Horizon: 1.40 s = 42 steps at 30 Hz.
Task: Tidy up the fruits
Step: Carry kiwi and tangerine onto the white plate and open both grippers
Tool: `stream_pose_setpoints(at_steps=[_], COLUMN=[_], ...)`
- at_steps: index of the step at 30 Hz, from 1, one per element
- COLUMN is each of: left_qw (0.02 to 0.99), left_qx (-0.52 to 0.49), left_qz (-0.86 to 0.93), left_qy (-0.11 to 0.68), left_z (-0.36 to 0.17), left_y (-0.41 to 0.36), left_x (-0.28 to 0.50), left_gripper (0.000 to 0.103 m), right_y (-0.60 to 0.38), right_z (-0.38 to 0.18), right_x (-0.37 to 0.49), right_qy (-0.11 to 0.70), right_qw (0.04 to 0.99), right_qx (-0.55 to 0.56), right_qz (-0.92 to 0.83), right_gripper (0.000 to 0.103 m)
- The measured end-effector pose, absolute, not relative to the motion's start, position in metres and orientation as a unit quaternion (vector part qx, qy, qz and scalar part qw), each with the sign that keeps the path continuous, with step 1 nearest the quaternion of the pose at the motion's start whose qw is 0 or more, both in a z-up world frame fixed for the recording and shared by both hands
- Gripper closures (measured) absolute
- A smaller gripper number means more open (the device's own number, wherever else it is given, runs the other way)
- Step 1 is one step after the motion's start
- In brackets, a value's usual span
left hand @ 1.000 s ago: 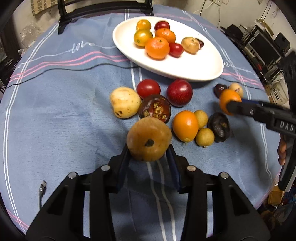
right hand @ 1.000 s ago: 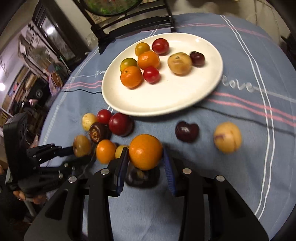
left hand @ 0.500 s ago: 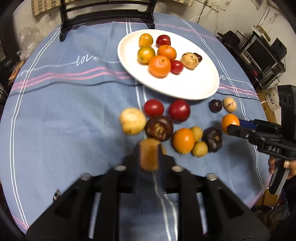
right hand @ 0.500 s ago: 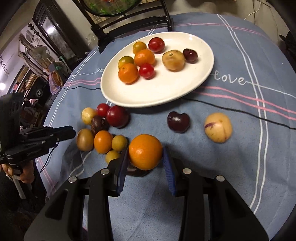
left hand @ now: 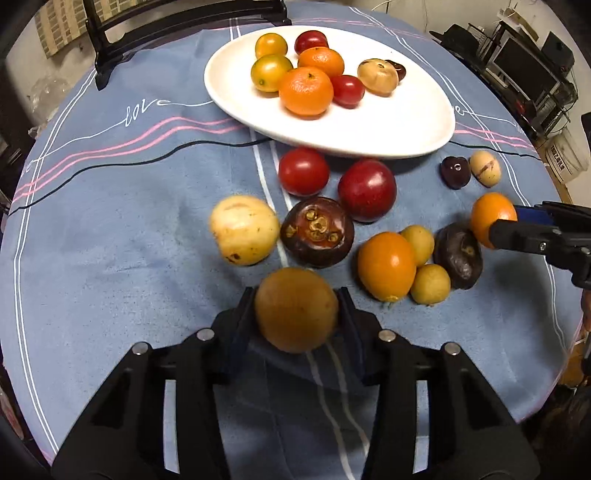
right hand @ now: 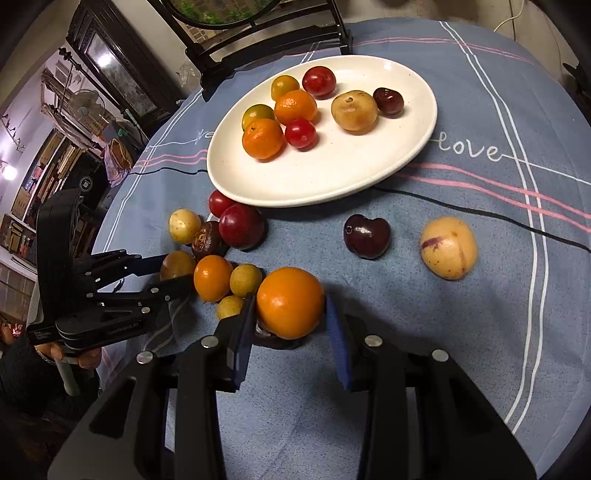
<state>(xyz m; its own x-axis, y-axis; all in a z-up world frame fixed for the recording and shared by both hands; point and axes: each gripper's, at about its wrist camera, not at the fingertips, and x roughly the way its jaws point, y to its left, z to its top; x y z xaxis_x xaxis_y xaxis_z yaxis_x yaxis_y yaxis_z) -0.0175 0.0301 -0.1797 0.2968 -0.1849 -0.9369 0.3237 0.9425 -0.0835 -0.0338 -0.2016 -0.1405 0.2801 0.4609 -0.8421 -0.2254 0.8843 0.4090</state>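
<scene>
My left gripper [left hand: 296, 308] is shut on a round brown fruit [left hand: 295, 310], held above the blue tablecloth; it also shows in the right wrist view [right hand: 177, 264]. My right gripper [right hand: 290, 308] is shut on an orange [right hand: 290, 302], also seen in the left wrist view [left hand: 491, 218]. A white oval plate [left hand: 406, 122] at the back holds several oranges, tomatoes and small fruits. Loose fruits lie between plate and grippers: a pale yellow fruit [left hand: 243, 229], a dark mangosteen [left hand: 317, 230], a red plum [left hand: 367, 190], a tomato [left hand: 303, 171].
A dark cherry-like fruit [right hand: 367, 236] and a pale melon-like fruit [right hand: 448, 247] lie right of the group. A black chair [left hand: 184, 22] stands behind the round table. Shelves and electronics [left hand: 524, 66] stand beyond the right edge.
The left gripper lifted and drew back half a second ago, then came forward with the brown fruit. The right gripper has moved a little forward with the orange.
</scene>
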Motion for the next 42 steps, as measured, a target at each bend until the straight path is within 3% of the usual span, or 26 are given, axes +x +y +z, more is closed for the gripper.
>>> stream_pose_setpoints(at_steps=[9,16,20,35,36,37,38,39,41,42], left_qw=[0.841,0.866,0.867,0.85,0.85,0.852,0.855,0.858,0.859,0.861], left_qx=[0.006,0.027,0.048,0.095,0.096,0.097,0.096,0.094,0.092,0.094], left_qz=[-0.168,-0.174,-0.163,-0.155,-0.153,-0.151,-0.149,-0.149,-0.154,-0.151], left_qy=[0.514,0.467,0.468,0.494,0.495,0.492,0.488,0.483,0.48,0.476], left_z=[-0.105,-0.061,-0.064,-0.112,-0.113,-0.113,-0.111,-0.108,-0.104,-0.102], left_y=[0.054,0.016,-0.007,-0.038,-0.038,-0.038,-0.038,-0.037,-0.037,-0.037], left_x=[0.0,0.063,0.092,0.135,0.137,0.138,0.138,0.138,0.137,0.137], left_gripper=[0.059,0.059,0.059,0.057,0.057,0.049,0.041,0.041,0.038,0.037], right_y=[-0.206,-0.205,-0.203,-0.184,-0.184,-0.183,-0.184,-0.184,-0.189,-0.19], right_z=[-0.108,-0.057,-0.051,-0.111,-0.113,-0.114,-0.114,-0.113,-0.109,-0.106], right_x=[-0.015,0.04,0.075,0.161,0.165,0.166,0.168,0.168,0.167,0.166], right_qy=[0.525,0.468,0.458,0.523,0.531,0.535,0.532,0.528,0.521,0.515], right_qw=[0.813,0.85,0.857,0.824,0.819,0.818,0.82,0.821,0.826,0.83], right_qx=[0.104,0.088,0.087,0.063,0.065,0.064,0.062,0.066,0.074,0.074], right_qz=[0.229,0.227,0.218,0.208,0.206,0.204,0.203,0.207,0.201,0.199], right_gripper=[0.065,0.065,0.065,0.064,0.063,0.063,0.061,0.059,0.038,0.038])
